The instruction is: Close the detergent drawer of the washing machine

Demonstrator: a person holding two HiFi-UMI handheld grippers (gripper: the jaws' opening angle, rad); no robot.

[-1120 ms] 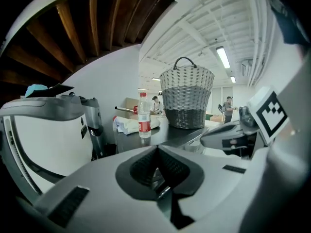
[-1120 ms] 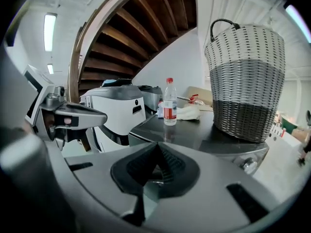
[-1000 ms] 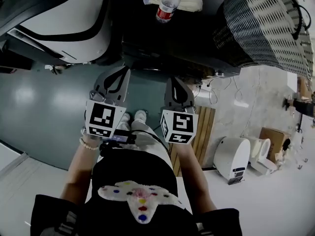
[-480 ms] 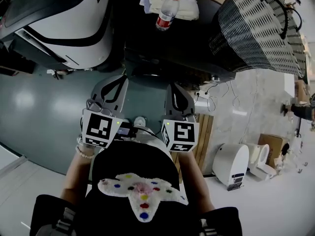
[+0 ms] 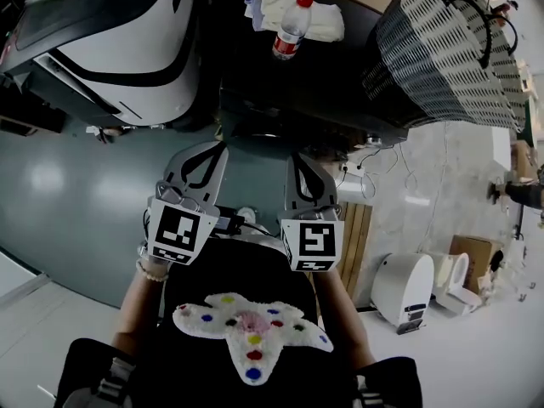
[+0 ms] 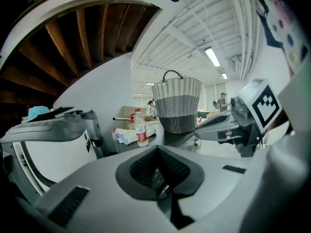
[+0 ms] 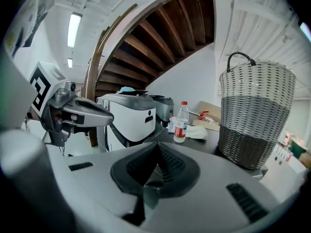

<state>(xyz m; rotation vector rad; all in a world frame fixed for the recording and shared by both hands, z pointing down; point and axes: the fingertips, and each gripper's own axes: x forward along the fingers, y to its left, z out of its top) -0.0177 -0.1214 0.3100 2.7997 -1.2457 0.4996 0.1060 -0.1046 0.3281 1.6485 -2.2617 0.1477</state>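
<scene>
Both closed — left gripper [image 5: 211, 147], right gripper [image 5: 303, 160]

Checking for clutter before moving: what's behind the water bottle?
A crumpled white cloth lies behind the water bottle on the dark counter. The bottle covers part of it.

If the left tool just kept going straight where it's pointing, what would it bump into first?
The left tool would probably meet the edge of the dark counter, near the water bottle; depth is hard to judge.
</scene>
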